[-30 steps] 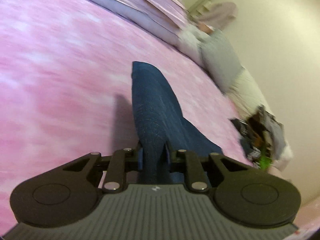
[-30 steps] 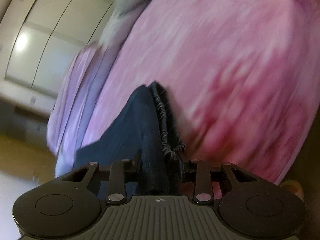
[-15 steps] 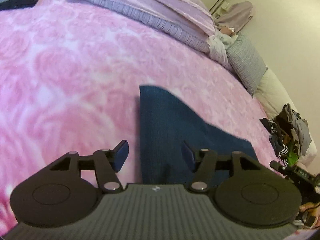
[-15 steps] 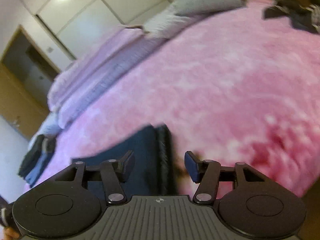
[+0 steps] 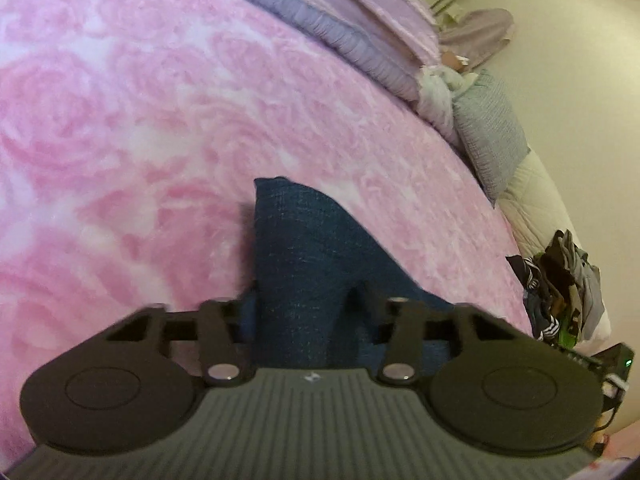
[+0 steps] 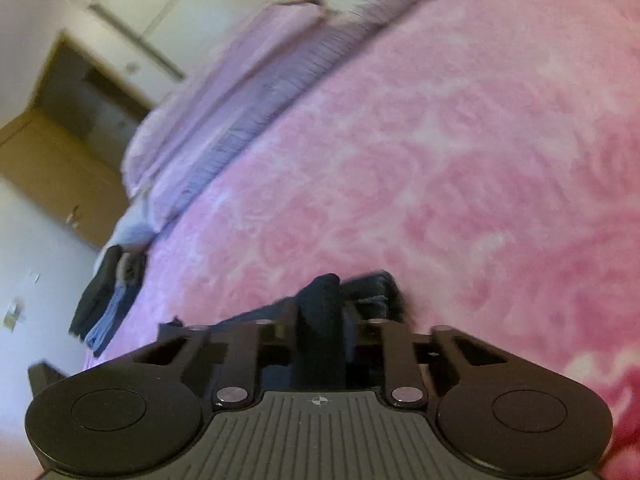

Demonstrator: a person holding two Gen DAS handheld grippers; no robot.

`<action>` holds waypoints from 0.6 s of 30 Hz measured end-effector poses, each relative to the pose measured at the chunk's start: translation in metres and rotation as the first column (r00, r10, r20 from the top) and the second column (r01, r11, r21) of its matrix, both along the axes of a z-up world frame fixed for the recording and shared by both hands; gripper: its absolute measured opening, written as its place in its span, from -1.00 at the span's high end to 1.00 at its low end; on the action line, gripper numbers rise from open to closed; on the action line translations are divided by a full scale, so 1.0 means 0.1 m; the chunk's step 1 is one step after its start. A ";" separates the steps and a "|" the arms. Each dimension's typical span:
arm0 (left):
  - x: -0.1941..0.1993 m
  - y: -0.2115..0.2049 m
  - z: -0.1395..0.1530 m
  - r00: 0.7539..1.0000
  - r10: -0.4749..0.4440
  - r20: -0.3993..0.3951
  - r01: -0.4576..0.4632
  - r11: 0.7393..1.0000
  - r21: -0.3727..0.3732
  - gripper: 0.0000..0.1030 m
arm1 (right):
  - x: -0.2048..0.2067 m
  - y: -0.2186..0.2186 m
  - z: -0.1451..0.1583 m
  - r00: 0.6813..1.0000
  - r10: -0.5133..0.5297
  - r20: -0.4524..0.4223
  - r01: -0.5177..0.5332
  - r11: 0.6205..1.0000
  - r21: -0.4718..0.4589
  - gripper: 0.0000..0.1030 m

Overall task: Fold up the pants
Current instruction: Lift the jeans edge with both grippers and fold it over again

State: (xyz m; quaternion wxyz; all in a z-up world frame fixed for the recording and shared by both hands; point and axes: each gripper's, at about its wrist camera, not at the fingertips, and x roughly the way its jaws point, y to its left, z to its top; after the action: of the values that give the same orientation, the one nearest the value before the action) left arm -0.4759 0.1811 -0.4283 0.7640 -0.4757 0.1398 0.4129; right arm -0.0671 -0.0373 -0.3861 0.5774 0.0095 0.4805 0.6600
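Dark blue denim pants (image 5: 304, 232) lie on the pink rose-patterned bedspread (image 5: 140, 120). My left gripper (image 5: 306, 292) hovers low over one end of them, its jaws wide apart with a denim fold standing between the fingers. In the right wrist view, my right gripper (image 6: 320, 312) is shut on a bunched edge of the pants (image 6: 372, 284), which rises between its fingers. The rest of the pants is hidden beneath both gripper bodies.
Lilac bedding (image 5: 352, 20) and a grey pillow (image 5: 488, 128) line the far side of the bed. A pile of mixed clothes (image 5: 560, 280) sits at the right edge. A stack of folded dark garments (image 6: 104, 300) lies at the bed's left end, with wardrobe doors (image 6: 180, 8) beyond.
Both grippers let go of the pants half a second ago. Since then the right one has shut on the fabric again, and the left has dropped closer around the fold, still wide.
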 end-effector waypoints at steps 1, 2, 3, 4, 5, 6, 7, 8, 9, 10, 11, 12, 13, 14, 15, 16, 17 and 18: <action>0.02 -0.03 0.05 1.000 -0.005 -0.009 0.005 0.999 0.037 0.62 | -0.04 -0.03 0.07 0.999 0.001 0.045 -0.002 1.000 0.031 0.78; 0.05 -0.09 0.11 1.000 -0.014 -0.028 0.017 0.996 0.090 0.68 | -0.12 -0.04 0.13 0.993 -0.002 0.121 -0.004 0.998 0.057 0.79; 0.09 -0.14 0.15 0.998 -0.017 -0.056 0.025 0.991 0.131 0.68 | -0.24 -0.04 0.16 0.970 0.001 0.245 -0.022 0.996 0.082 0.79; 0.15 -0.17 0.16 0.994 -0.015 -0.107 0.032 0.987 0.159 0.67 | -0.38 -0.02 0.11 0.936 0.012 0.352 -0.041 0.996 0.075 0.77; 0.22 -0.19 0.14 0.988 -0.013 -0.155 0.039 0.985 0.170 0.65 | -0.46 0.02 0.01 0.910 0.023 0.413 -0.046 0.998 0.046 0.74; 0.27 -0.20 0.10 0.983 0.003 -0.183 0.027 0.986 0.164 0.61 | -0.51 0.03 -0.06 0.894 0.029 0.447 -0.053 0.998 0.043 0.70; 0.29 -0.21 0.09 0.981 0.023 -0.192 0.008 0.987 0.162 0.58 | -0.53 0.02 -0.05 0.878 0.028 0.477 -0.058 0.997 0.049 0.62; 0.31 -0.22 0.11 0.979 0.034 -0.199 -0.002 0.987 0.162 0.53 | -0.55 0.02 -0.01 0.868 0.026 0.497 -0.054 0.998 0.043 0.55; 0.32 -0.24 0.16 0.974 0.049 -0.220 -0.013 0.987 0.161 0.50 | -0.58 0.01 0.05 0.845 0.020 0.535 -0.048 0.998 0.037 0.39; 0.33 -0.27 0.22 0.967 0.070 -0.245 -0.029 0.985 0.168 0.52 | -0.63 0.00 0.10 0.816 0.013 0.578 -0.040 0.999 0.034 0.33; 0.34 -0.30 0.30 0.959 0.085 -0.272 -0.036 0.983 0.183 0.53 | -0.69 -0.06 0.19 0.781 -0.007 0.625 -0.027 0.999 0.045 0.33; 0.35 -0.37 0.39 0.947 0.106 -0.302 -0.043 0.977 0.209 0.53 | -0.73 -0.12 0.27 0.760 -0.030 0.649 -0.014 0.998 0.062 0.33; 0.35 -0.44 0.47 0.938 0.122 -0.324 -0.045 0.971 0.234 0.53 | -0.78 -0.21 0.37 0.746 -0.053 0.664 -0.007 0.996 0.086 0.33; 0.38 -0.53 0.55 0.930 0.126 -0.346 -0.036 0.966 0.255 0.53 | -0.82 -0.29 0.44 0.752 -0.049 0.658 -0.019 0.995 0.095 0.33; 0.41 -0.59 0.60 0.926 0.118 -0.358 -0.020 0.964 0.266 0.53 | -0.88 -0.34 0.47 0.764 -0.037 0.644 -0.042 0.993 0.106 0.34; 0.47 -0.68 0.64 0.927 0.095 -0.363 0.009 0.962 0.273 0.53 | -0.95 -0.41 0.49 0.773 -0.013 0.635 -0.076 0.991 0.113 0.39; 0.55 -0.77 0.65 0.930 0.051 -0.365 0.052 0.962 0.267 0.53 | -1.01 -0.44 0.46 0.772 0.015 0.635 -0.105 0.989 0.105 0.42; 0.65 -0.82 0.63 0.928 0.004 -0.372 0.098 0.962 0.254 0.53 | -1.08 -0.43 0.41 0.768 0.039 0.639 -0.125 0.988 0.089 0.46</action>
State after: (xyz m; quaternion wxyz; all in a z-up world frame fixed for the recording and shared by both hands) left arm -0.4105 0.0988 -0.3650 0.7912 -0.2783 0.2351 0.4912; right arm -0.1752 -0.0805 -0.3448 0.6744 -0.1984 0.2147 0.6780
